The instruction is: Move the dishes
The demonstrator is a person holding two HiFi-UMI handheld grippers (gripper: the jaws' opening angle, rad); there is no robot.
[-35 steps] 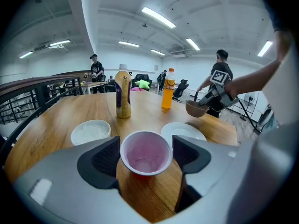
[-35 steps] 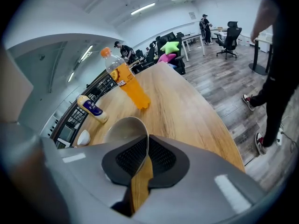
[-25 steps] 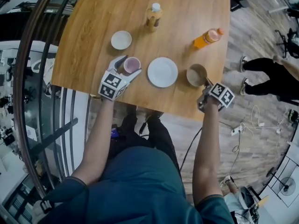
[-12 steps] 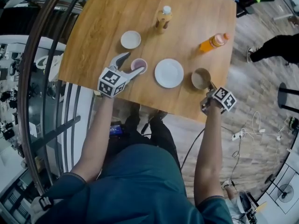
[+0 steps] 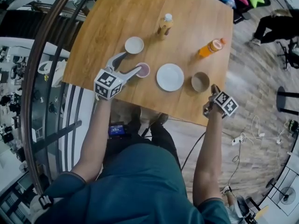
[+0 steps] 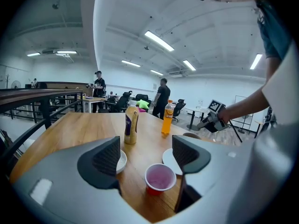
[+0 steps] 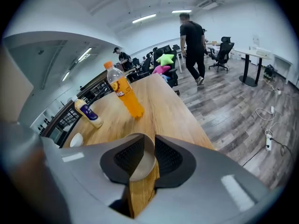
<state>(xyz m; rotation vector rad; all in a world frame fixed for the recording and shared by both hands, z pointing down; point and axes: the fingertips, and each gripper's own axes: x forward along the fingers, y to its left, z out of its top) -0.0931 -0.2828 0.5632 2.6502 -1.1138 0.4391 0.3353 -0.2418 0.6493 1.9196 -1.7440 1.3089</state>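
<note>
On the wooden table (image 5: pixel 117 13), a pink cup (image 5: pixel 143 70) (image 6: pixel 160 178) stands just ahead of my left gripper (image 5: pixel 131 62) (image 6: pixel 145 155), which is open, with the cup at its right fingertip. A white plate (image 5: pixel 170 77) (image 6: pixel 170 159) lies right of the cup. A small white bowl (image 5: pixel 134 45) (image 6: pixel 122 161) lies beyond the left jaw. At the table's right edge, my right gripper (image 5: pixel 212 88) (image 7: pixel 149 155) is shut on the near rim of a brown bowl (image 5: pixel 200 82) (image 7: pixel 142 161); only a narrow slit shows between the jaws.
A yellowish bottle (image 5: pixel 164 24) (image 6: pixel 131 125) and an orange drink bottle (image 5: pixel 210 47) (image 7: pixel 125 96) stand farther back. A curved railing (image 5: pixel 42 78) runs left of the table. A person (image 7: pixel 191 36) walks on the floor beyond, among office chairs.
My left gripper has drawn back from around the pink cup, which now sits at its tips. The right gripper stays on the brown bowl's rim.
</note>
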